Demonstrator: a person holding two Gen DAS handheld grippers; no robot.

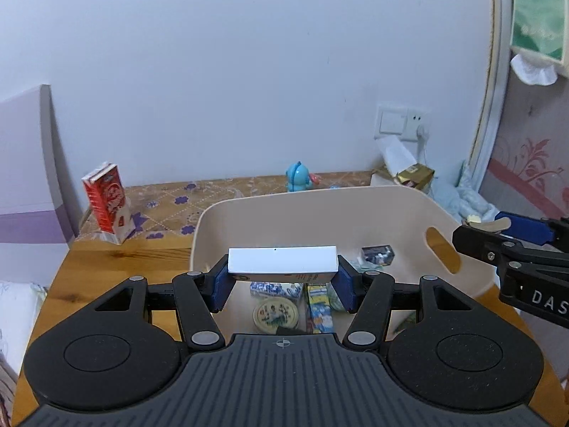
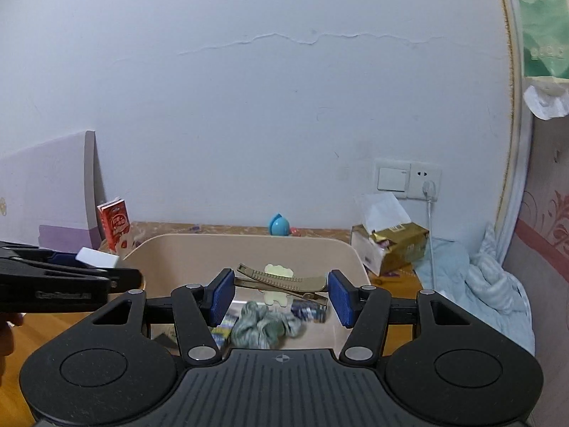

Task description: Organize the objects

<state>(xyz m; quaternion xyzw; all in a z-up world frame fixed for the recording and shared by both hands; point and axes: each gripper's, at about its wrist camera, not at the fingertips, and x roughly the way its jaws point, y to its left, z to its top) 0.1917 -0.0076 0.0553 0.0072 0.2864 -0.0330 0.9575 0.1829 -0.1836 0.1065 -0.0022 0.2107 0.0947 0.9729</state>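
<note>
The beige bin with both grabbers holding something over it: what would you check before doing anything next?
1. Left gripper pinching the white box at both ends: ok.
2. Right gripper clamping the hair clip end to end: ok.
3. The two grippers clear of each other: ok, side by side, apart.
4. Beige bin under both items: ok.
5. Free floor space in the bin: cannot tell; the round tin, cartons and scrunchie cover the visible part.
6. Where each item should go: cannot tell.
</note>
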